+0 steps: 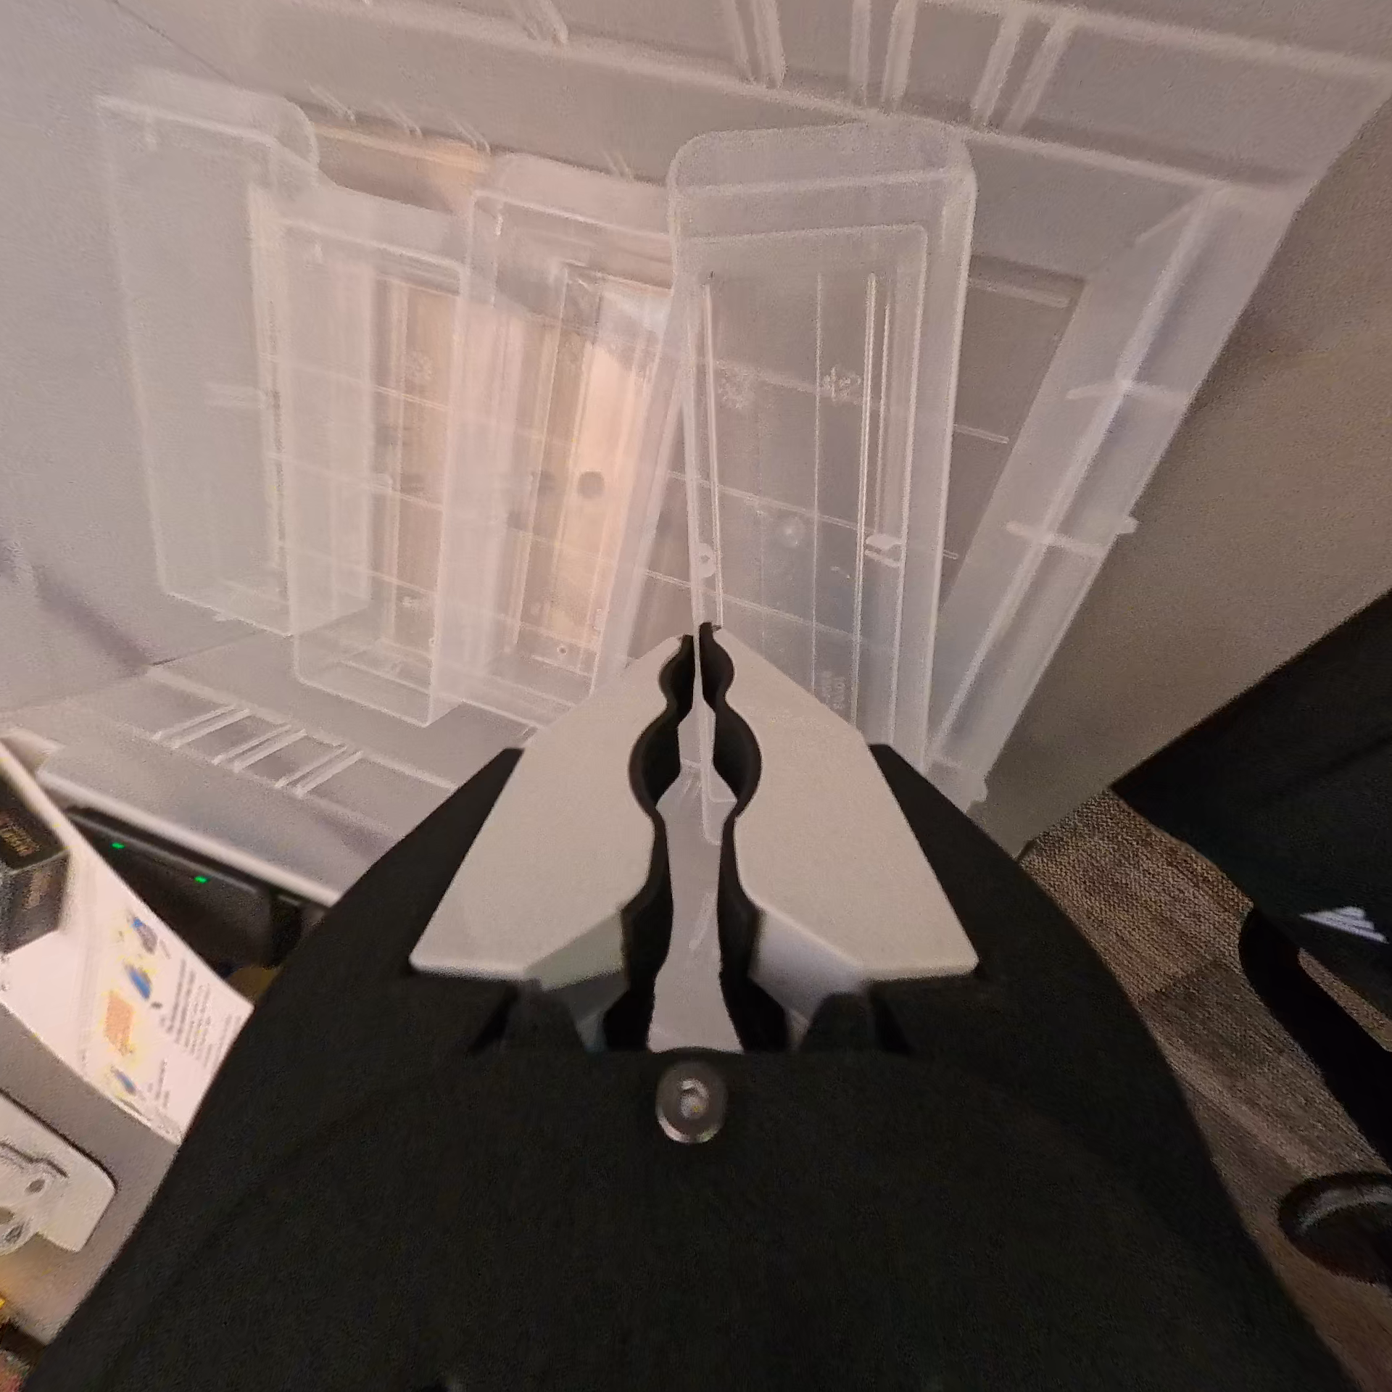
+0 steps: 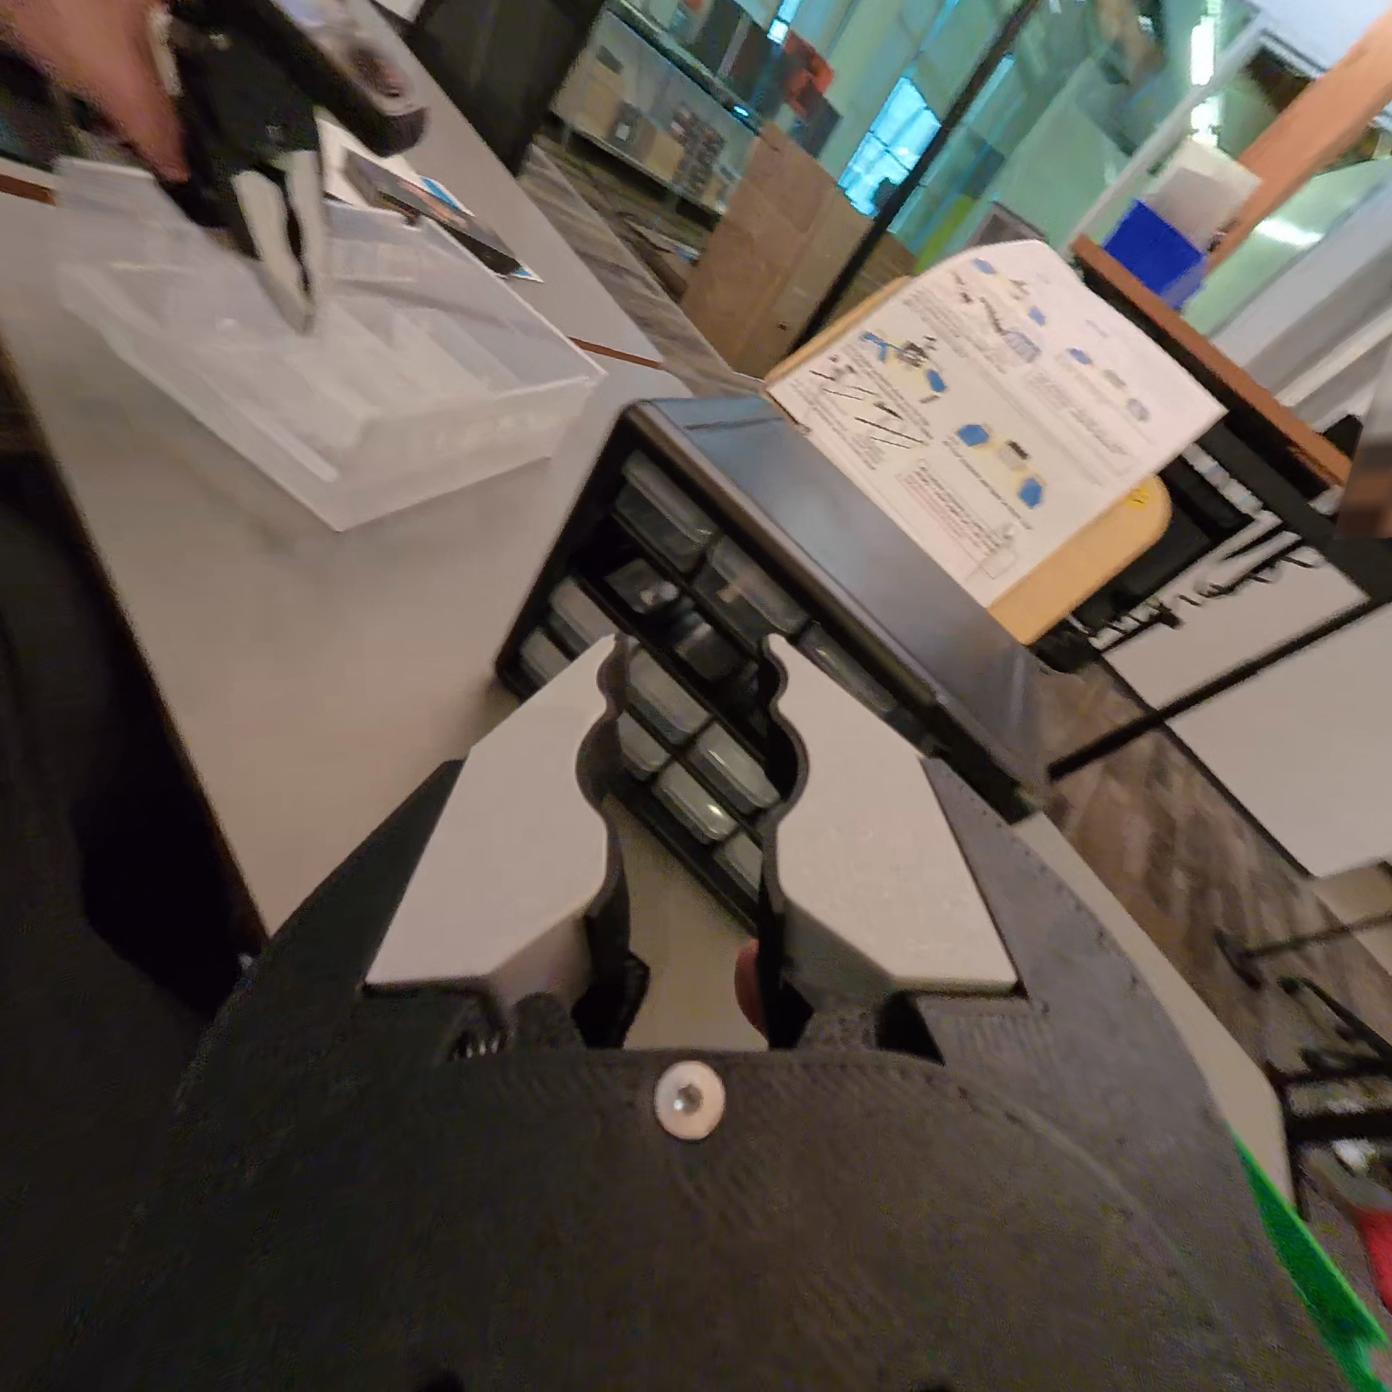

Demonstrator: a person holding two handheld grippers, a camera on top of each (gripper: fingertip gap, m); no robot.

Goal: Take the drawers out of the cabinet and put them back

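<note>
My left gripper (image 1: pixel 697 639) is shut on the thin side wall of a clear plastic drawer (image 1: pixel 821 361) and holds it over a clear plastic tray (image 1: pixel 1115 422). Two more clear drawers (image 1: pixel 354 422) (image 1: pixel 542 452) lie in the tray to its left. In the right wrist view the left gripper (image 2: pixel 290 301) shows at the top left, tips down over that tray (image 2: pixel 422 422). My right gripper (image 2: pixel 693 648) is open and empty, pointed at the front of the black cabinet (image 2: pixel 828 520). The cabinet holds several small clear drawers (image 2: pixel 723 761), and some of its slots look dark.
The cabinet and tray stand on a white table (image 2: pixel 286 678). A cardboard box with a printed sheet (image 2: pixel 994 407) lies behind the cabinet and shows in the left wrist view (image 1: pixel 151 1002). A person's hand (image 2: pixel 113 90) holds the left gripper. A dark chair (image 1: pixel 1311 761) is on the right.
</note>
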